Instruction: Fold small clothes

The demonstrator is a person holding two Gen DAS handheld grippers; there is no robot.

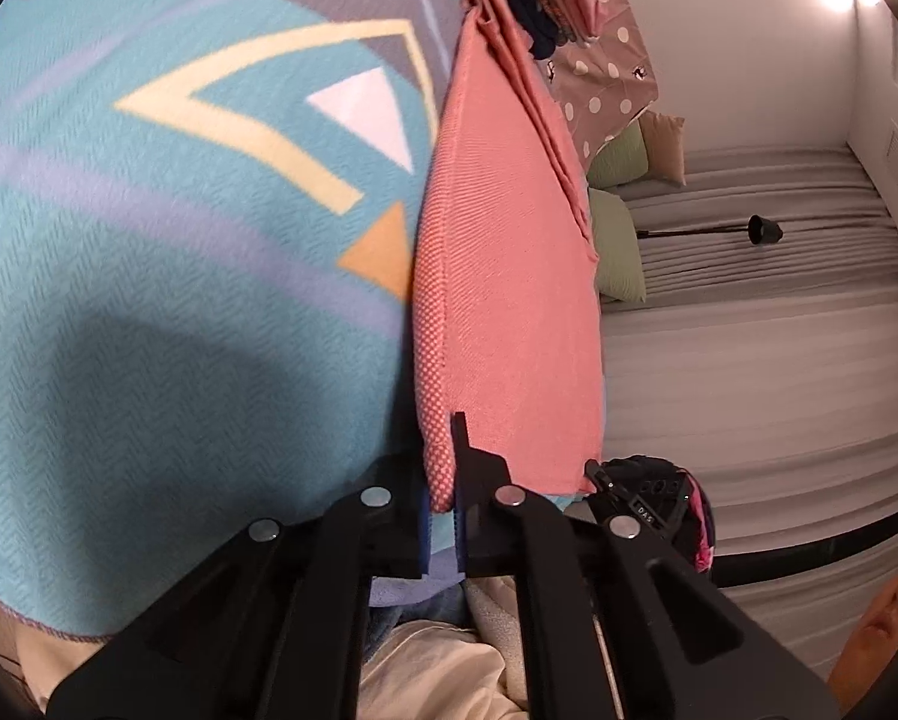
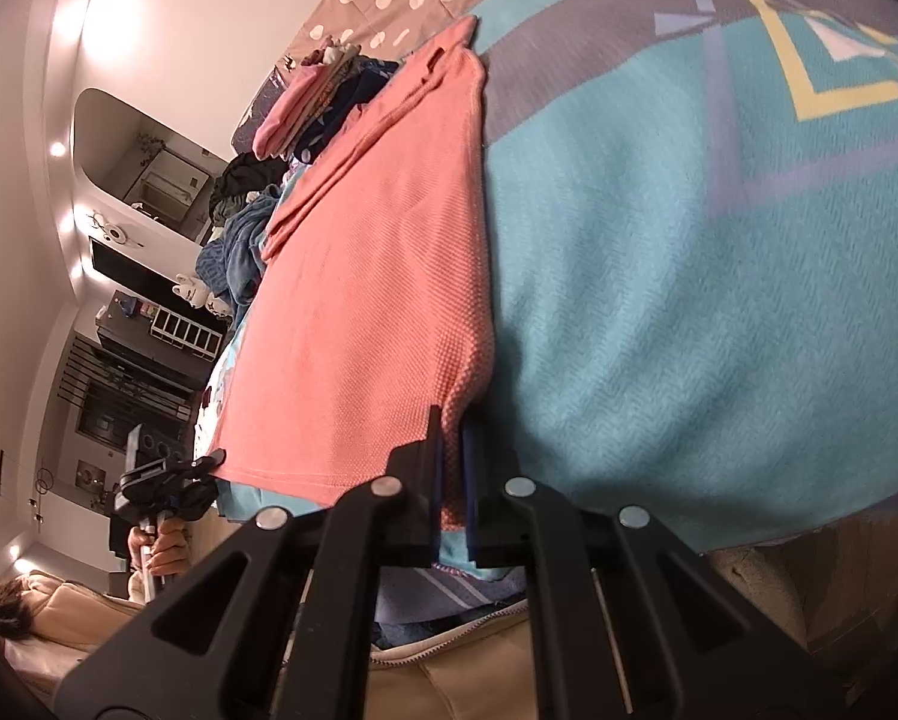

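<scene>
Coral waffle-knit garment (image 1: 508,300) lies flat, already doubled, on the teal patterned blanket (image 1: 179,300). Left gripper (image 1: 443,516) and right gripper (image 2: 451,510) each pinch a near hem corner, jaws narrow on cloth. Light, limp, grippy knit; likely best held at corners to keep edges aligned.

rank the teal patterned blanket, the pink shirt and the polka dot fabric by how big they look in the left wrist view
1. teal patterned blanket, filling the left half
2. pink shirt, a tall strip up the middle
3. polka dot fabric, small at the top

The polka dot fabric lies farther from the camera and is partly covered, so its true size is unsure.
</scene>
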